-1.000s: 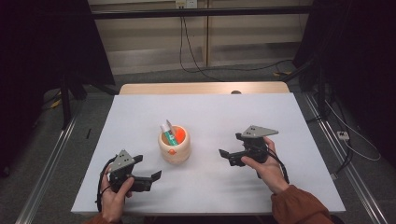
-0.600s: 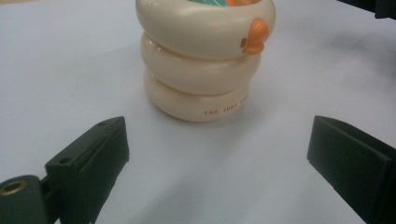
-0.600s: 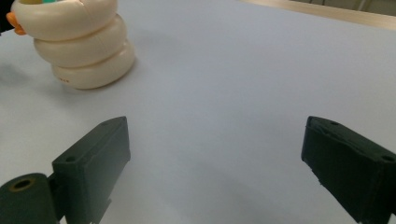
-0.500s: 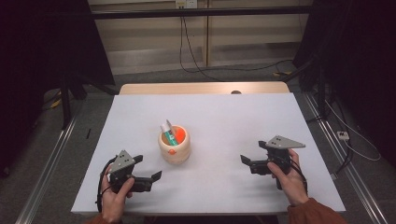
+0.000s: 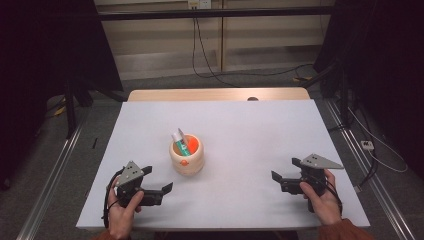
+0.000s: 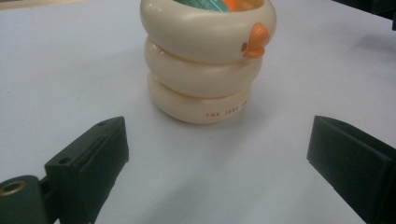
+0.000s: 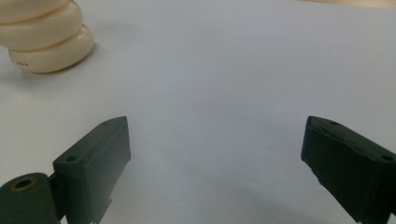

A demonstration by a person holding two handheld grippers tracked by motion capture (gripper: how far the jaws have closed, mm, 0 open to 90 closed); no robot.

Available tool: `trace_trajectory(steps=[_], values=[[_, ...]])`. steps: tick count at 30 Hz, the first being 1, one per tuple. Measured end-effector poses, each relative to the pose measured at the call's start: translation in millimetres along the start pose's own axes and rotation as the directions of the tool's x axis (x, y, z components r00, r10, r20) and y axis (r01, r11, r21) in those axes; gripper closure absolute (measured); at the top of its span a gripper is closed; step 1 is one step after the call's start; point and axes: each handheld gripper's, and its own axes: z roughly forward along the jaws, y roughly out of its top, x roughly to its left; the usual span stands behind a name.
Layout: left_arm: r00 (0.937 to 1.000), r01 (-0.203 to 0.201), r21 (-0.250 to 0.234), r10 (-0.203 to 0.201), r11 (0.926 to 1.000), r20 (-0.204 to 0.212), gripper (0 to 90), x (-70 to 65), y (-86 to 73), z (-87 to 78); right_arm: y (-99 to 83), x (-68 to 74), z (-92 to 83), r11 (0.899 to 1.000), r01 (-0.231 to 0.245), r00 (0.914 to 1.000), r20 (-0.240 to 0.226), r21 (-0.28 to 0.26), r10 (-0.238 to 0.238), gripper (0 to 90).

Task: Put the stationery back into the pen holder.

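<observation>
Meanwhile the right gripper (image 5: 286, 174), jaws apart, has drawn farther from the cup (image 5: 186, 156).

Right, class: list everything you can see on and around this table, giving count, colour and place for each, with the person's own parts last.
Cream ringed holder with an orange beak: one, cream, table centre-left.
Green and white tube: one, standing in the holder beside something orange.
White table: one, white, a wooden strip at its far edge.
Black cables: several, on the floor behind.
Left claw: one, black, open, near left edge, pointing at the holder.
Right claw: one, black, open, near right edge.
Hands: two, each gripping a claw.
</observation>
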Motion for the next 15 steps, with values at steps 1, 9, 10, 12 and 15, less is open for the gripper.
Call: trace_trajectory(steps=[1, 9, 10, 12, 15], values=[[1.0000, 0.002, -0.001, -0.002, 1.0000, -0.002, 5.4, -0.2, -0.1, -0.2, -1.8, -0.7, -0.8, 1.000, -0.002, 1.0000, 0.001, 0.003, 0.002, 8.0], [0.9999, 0.009, -0.010, -0.009, 0.9999, -0.013, 5.4, 0.8, 0.6, -1.9, -10.3, -6.8, -8.4, 1.000, -0.006, 0.9997, 0.025, 0.006, 0.006, 8.1], [0.9999, 0.005, -0.009, -0.006, 0.9999, -0.012, 5.4, 0.8, 0.8, -2.0, -11.6, -6.4, -8.3, 1.000, -0.006, 0.9995, 0.031, 0.010, 0.005, 8.2], [0.9999, 0.002, -0.008, -0.002, 1.0000, -0.011, 5.4, 1.0, 0.9, -1.9, -12.7, -5.5, -7.8, 1.000, -0.001, 0.9995, 0.032, 0.014, 0.000, 8.4], [0.9999, 0.008, -0.010, -0.008, 0.9999, -0.013, 5.4, 1.7, 0.5, -1.8, -12.1, -5.2, -6.8, 1.000, -0.003, 0.9993, 0.036, 0.008, 0.002, 8.4]])
